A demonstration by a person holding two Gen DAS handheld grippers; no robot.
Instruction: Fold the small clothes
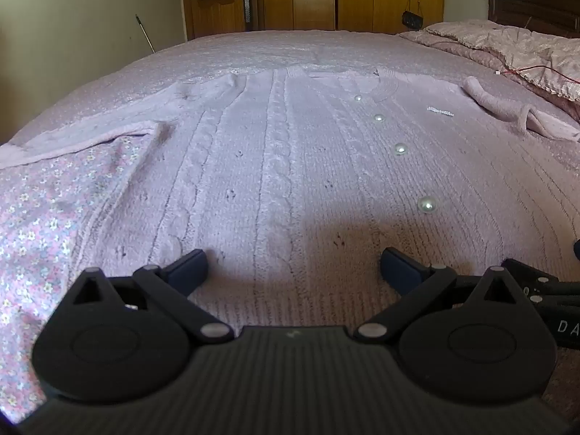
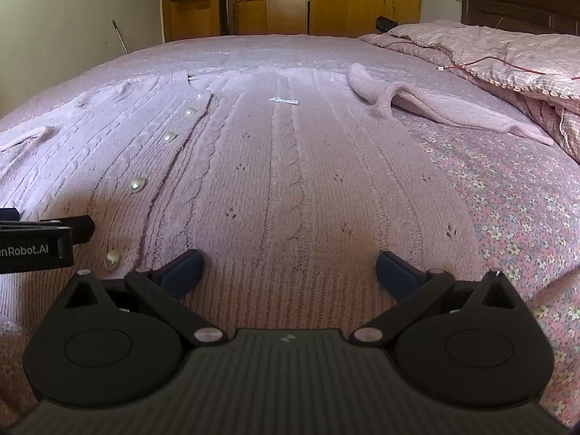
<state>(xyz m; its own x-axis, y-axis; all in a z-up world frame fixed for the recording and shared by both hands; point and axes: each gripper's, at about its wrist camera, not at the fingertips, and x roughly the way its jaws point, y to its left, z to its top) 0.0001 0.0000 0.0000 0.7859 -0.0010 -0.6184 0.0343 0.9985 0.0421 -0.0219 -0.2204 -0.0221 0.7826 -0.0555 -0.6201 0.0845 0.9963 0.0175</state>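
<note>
I have the lilac cable-knit cardigan (image 1: pixel 275 166) spread flat, front up, on the floral bedspread (image 1: pixel 40 217), hem toward me and collar at the far end, which is the layout I want before any fold. Its row of pearl buttons (image 1: pixel 400 149) runs up the middle, closed as far as I can tell, so the two front panels should move as one.

The left sleeve (image 1: pixel 83 137) lies stretched out to the left. The right sleeve (image 2: pixel 427 107) lies out to the right, bunched and twisted near the shoulder, so I judge it needs straightening or will fold lumpy.

My left gripper (image 1: pixel 293 266) hovers over the near hem left of the button line, tongs spread wide with nothing between them. My right gripper (image 2: pixel 288 268) sits just beside it over the right panel, equally wide and empty. I keep both low and side by side because the hem is the natural place to begin. Nothing is folded yet.

A rumpled quilt (image 2: pixel 507 58) is piled far right, clear of the garment.
</note>
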